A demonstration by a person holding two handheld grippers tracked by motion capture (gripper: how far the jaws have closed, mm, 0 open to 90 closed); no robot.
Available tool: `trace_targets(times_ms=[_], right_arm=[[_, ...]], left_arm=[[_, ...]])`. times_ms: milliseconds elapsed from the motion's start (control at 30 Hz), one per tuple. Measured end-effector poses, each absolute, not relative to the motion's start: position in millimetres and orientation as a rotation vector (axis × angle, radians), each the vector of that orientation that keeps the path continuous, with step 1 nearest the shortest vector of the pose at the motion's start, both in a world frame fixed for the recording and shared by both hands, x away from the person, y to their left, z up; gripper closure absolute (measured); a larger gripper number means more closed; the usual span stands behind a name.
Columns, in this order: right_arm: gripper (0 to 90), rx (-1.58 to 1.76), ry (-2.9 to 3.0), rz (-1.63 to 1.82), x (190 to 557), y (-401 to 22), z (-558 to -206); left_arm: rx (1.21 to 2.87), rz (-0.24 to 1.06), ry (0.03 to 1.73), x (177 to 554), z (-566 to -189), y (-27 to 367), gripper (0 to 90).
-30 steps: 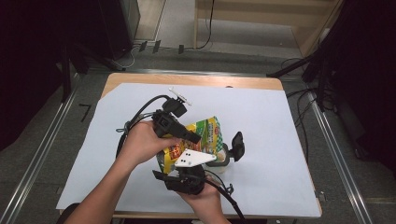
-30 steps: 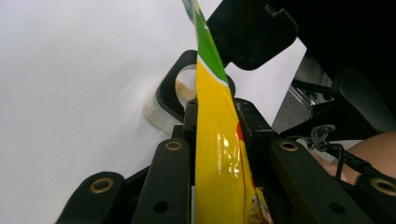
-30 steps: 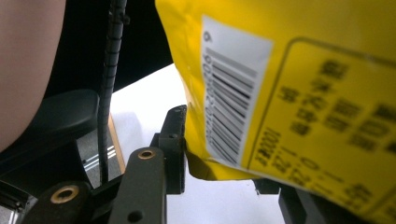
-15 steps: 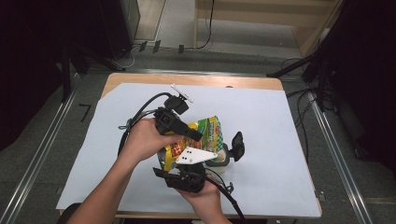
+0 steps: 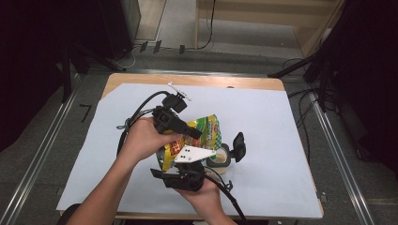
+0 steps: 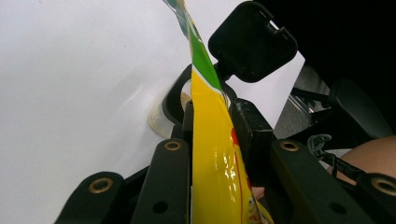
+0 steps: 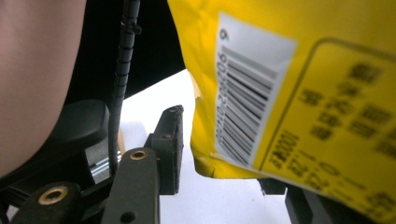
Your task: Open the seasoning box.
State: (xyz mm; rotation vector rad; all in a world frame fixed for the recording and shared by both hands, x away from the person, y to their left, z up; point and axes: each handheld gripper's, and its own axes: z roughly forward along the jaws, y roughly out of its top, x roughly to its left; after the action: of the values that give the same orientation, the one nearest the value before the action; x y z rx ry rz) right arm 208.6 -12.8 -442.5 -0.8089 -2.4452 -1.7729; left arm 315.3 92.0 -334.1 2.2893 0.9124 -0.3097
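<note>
A yellow and green snack bag [image 5: 206,133] is held up over the white sheet near the table's front. My left gripper [image 5: 196,134] comes in from the left and is shut on the bag's edge; in the left gripper view both pads [image 6: 187,121] press on the yellow foil [image 6: 210,154]. My right gripper [image 5: 187,161] points up at the bag from below. Its jaws have just been opening: the bag's barcode corner [image 7: 243,102] hangs between them, and the left pad [image 7: 169,140] stands apart from it. The right pad is hidden by the bag.
A small clear jar [image 5: 219,160] with an open black flip lid [image 5: 239,145] stands just right of the bag, on the white sheet [image 5: 291,122] that covers the wooden table. Black cables trail from both grippers. Metal rails run along both sides of the table.
</note>
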Motion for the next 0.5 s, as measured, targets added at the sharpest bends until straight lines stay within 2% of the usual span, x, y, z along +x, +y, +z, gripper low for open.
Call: trace_targets(times_ms=[133, 500], right_arm=[[66.2, -0.807, -2.478, -1.765, 207.2, -12.5, -442.5], [66.7, -0.832, -2.47, -1.785, 206.7, -13.0, -442.4]], left_arm=[[2.293, -0.304, 0.904, 314.4, -334.0, 90.8, 76.8], [2.277, -0.293, 0.893, 312.2, -332.0, 90.4, 75.6]])
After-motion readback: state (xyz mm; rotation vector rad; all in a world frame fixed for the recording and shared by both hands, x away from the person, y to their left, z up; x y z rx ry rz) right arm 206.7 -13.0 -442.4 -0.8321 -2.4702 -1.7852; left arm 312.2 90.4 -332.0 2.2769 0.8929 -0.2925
